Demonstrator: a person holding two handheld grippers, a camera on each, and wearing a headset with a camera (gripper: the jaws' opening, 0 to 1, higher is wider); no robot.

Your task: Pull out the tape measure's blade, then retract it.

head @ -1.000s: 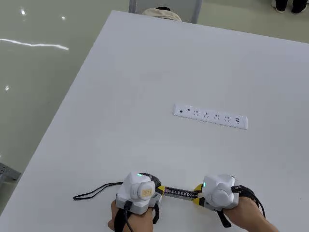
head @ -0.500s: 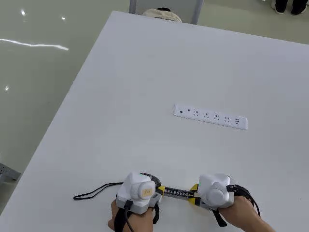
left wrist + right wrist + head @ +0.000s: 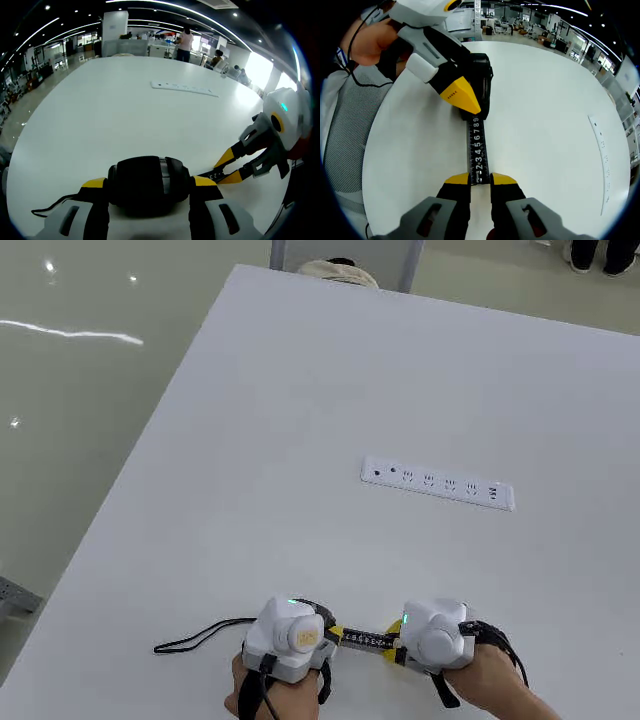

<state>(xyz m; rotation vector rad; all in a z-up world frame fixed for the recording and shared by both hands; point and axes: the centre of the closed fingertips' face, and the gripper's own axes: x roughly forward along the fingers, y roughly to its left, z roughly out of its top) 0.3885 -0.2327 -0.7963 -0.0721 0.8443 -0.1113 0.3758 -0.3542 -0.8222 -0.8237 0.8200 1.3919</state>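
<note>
Squeezing the black tape measure (image 3: 481, 75) in its jaws, the left gripper (image 3: 149, 186) is holding it low over the worktop (image 3: 350, 390). A short bit of blade (image 3: 476, 150) is reaching the right gripper (image 3: 480, 179), whose jaws are pinching its tip.

Matt white table, shiny plastic tools.
The table (image 3: 300, 390) looks smooth and matt white; the floor (image 3: 80, 390) beside it is glossy, mirroring lights. The left gripper (image 3: 330, 633) and right gripper (image 3: 480, 179) have smooth, faintly glossy white plastic shells and yellow plastic tips. The tape measure (image 3: 149, 185) is black, slightly shiny plastic; its blade (image 3: 476, 145) has a satin black printed face.
</note>
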